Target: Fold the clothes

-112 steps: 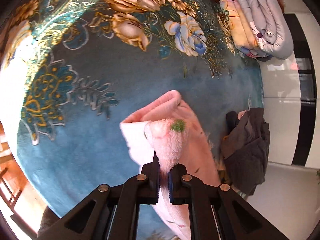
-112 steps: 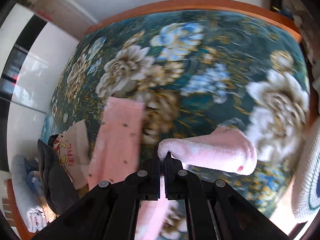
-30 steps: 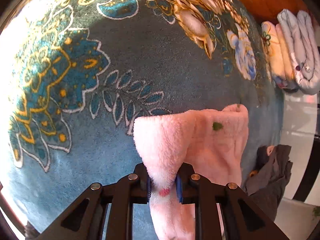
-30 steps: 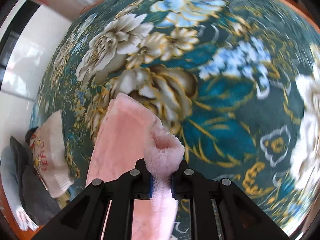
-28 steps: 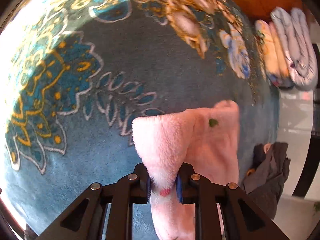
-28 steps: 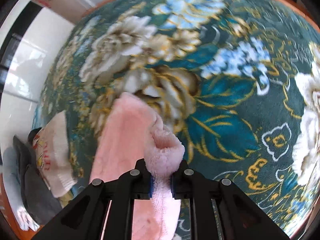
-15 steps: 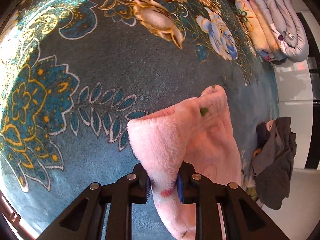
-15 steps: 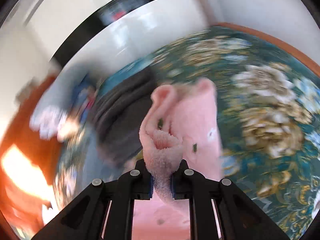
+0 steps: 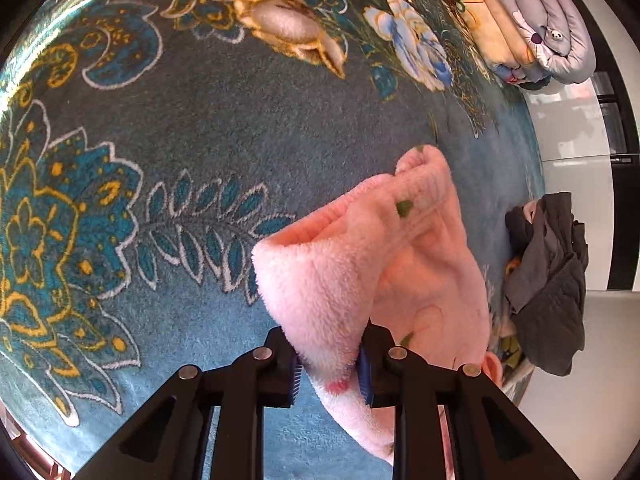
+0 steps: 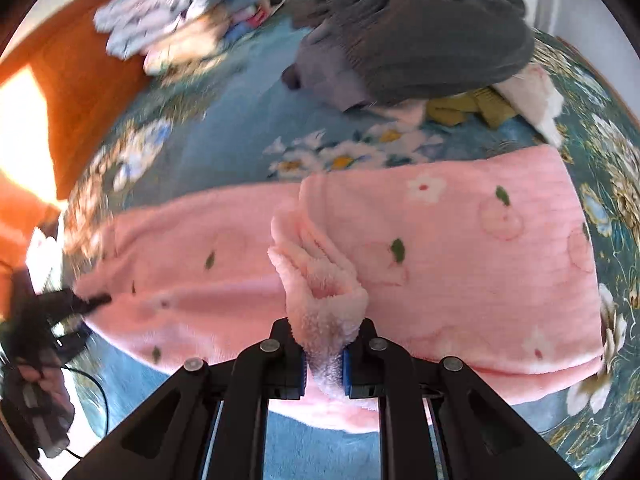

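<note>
Pink fleece garment (image 10: 460, 264): soft pink pile, printed with small dark green leaves, white flowers with red centres and faint peach-coloured rounds; a red spot shows on the fold near the blue pads.

Left gripper (image 9: 328, 368), right gripper (image 10: 323, 360): black frames, silver rivets, blue pads on the fingers (image 9: 365, 372).

Blanket on the bed (image 9: 168, 152): teal-blue plush, gold-outlined paisley and leaves, cream, gold and blue blossoms; white daisies with yellow centres beyond the pink garment.

Dark grey garments (image 10: 420, 36): plain charcoal heap beyond the pink garment; mustard-yellow and white pieces beside it.

Folded quilts (image 9: 532, 28): lilac-grey and pale orange, flower-printed.

Wooden headboard (image 10: 72, 64): orange-brown.
</note>
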The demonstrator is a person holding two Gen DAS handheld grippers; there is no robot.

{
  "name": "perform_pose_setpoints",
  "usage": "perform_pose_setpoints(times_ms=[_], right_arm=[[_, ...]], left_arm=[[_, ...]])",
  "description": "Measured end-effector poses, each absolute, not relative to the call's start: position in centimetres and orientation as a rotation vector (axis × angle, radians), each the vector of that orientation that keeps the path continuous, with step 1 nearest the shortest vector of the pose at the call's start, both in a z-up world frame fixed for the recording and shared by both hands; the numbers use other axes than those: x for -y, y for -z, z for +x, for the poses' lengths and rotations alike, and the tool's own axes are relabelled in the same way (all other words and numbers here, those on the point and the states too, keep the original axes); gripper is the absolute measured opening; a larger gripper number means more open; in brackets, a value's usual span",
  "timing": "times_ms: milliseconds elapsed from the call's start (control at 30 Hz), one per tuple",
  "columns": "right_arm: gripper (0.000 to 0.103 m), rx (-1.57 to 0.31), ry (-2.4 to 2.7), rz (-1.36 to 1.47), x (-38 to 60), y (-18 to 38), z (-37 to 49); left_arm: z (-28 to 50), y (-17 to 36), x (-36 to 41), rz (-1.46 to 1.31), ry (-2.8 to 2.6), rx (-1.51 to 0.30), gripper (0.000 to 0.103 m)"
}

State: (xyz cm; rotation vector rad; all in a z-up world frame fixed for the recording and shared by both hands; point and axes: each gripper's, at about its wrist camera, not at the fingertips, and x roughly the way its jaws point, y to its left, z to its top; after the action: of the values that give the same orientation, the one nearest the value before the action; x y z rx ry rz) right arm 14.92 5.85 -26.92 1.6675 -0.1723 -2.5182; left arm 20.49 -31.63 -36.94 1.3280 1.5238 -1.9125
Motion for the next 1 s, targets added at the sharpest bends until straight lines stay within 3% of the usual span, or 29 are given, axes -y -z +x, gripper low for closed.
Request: perform_pose_setpoints(times_ms=[133, 200, 300, 567, 633, 700, 767, 1000], right_arm=[[0.025, 0.139, 2.487, 1.714, -5.0, 27.3, 15.2], [0.04, 0.241, 2.441, 1.693, -5.4, 26.1, 15.6], [0.053, 0.301, 2.439, 1.616, -5.8, 24.2, 15.7], [0.053, 0.27, 2.397, 1.848, -5.8, 28.6, 12.6], [0.049, 0.284, 2.351, 1.932, -5.5, 30.5, 12.0], [0.019, 0.257, 2.354, 1.985, -5.5, 31.5, 12.0], [0.006, 0.262, 2.365, 1.993, -6.0, 31.5, 12.3], [0.005, 0.028, 2.35, 1.836, -3.9, 26.5, 14.7]], left_arm=[[20.8, 37.2, 32.0, 1.332, 1.912, -1.569, 0.025], [20.7, 37.2, 32.0, 1.351, 1.92, -1.566, 0.025], [20.7, 37.2, 32.2, 1.359, 1.918, -1.581, 0.026], [20.9, 37.7, 32.2, 1.349, 1.911, -1.616, 0.026], [21.0, 37.7, 32.2, 1.351, 1.91, -1.622, 0.027], [21.0, 37.7, 32.3, 1.358, 1.913, -1.625, 0.027], [21.0, 37.7, 32.4, 1.366, 1.918, -1.625, 0.027], [21.4, 37.8, 32.5, 1.361, 1.913, -1.65, 0.027]])
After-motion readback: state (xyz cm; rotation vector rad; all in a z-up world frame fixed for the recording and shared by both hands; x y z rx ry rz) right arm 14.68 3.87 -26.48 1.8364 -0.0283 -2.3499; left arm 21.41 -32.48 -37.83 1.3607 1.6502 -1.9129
